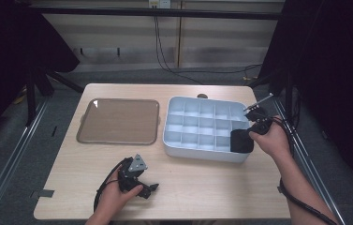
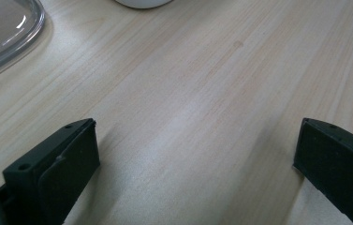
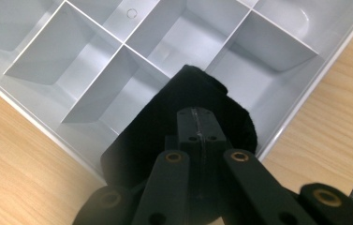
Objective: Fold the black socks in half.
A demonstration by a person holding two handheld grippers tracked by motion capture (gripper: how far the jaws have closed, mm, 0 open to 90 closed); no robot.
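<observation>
A white box with several compartments (image 1: 197, 151) stands right of the table's middle. My right gripper (image 1: 250, 133) is at its near right corner, shut on a black rolled cloth (image 1: 241, 140). In the right gripper view the shut jaws (image 3: 197, 126) pinch the black cloth (image 3: 160, 126), which hangs over the corner compartments of the box (image 3: 94, 61). My left gripper (image 1: 149, 189) rests low near the table's front edge, left of centre. Its jaws (image 2: 197, 154) stand wide open over bare wood with nothing between them.
A flat brown tray with a clear rim (image 1: 118, 121) lies left of the box; its rim (image 2: 10, 42) shows in the left gripper view. A thin metal rod (image 1: 261, 101) pokes up by the box's far right corner. Dark stands flank the table.
</observation>
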